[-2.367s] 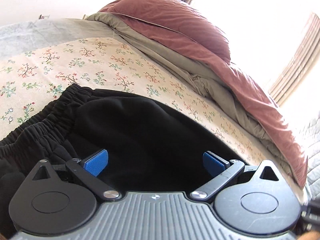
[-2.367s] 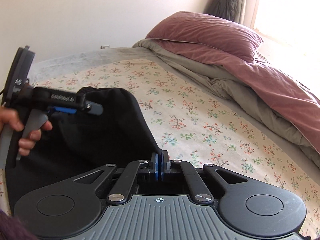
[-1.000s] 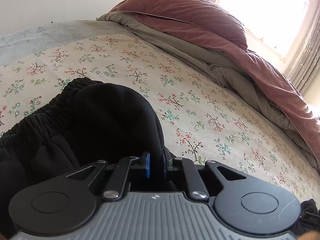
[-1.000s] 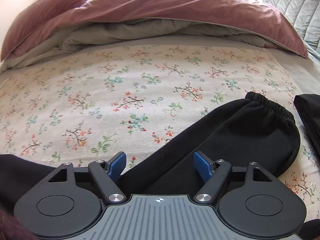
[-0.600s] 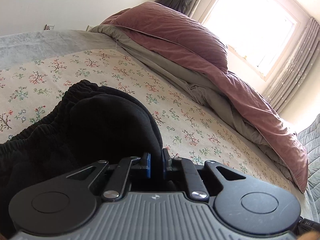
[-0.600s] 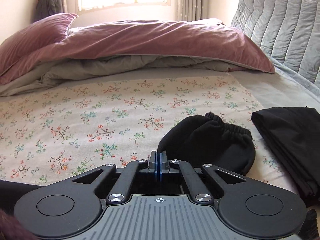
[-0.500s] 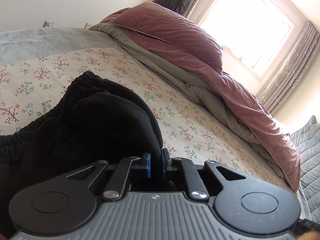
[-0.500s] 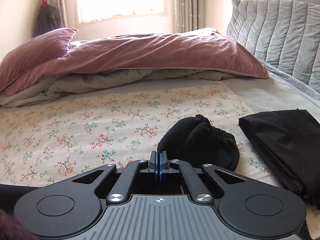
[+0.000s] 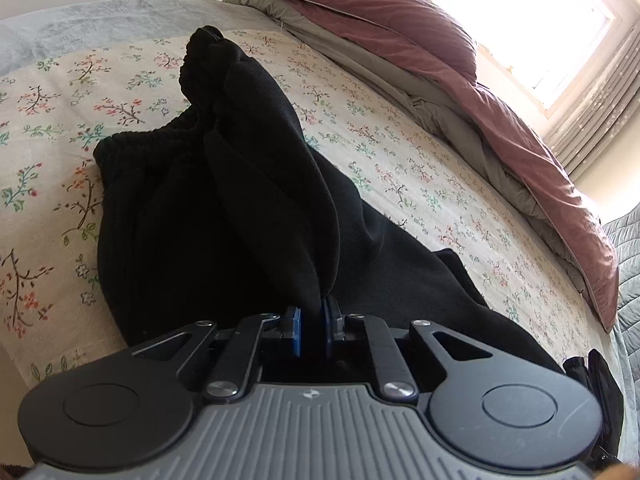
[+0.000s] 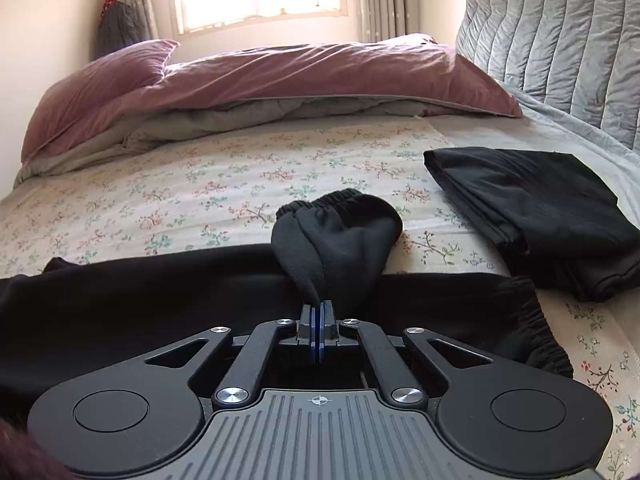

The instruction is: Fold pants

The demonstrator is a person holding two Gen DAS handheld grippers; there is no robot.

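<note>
With both my left tongs (image 9: 311, 330) and right tongs (image 10: 319, 330) clamped on thin pinches of the black pants (image 10: 140, 300) draped over the floral sheet (image 10: 200, 192), either pinch may slip and bunch the fold.

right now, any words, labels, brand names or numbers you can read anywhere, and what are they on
None readable in either view.
Left gripper: a small emblem on its grey ribbed body, no letters.
Right gripper: a small crosshair mark on its body, no letters.
Black pants, folded black garment and floral sheet: no tag or print with text visible.
</note>
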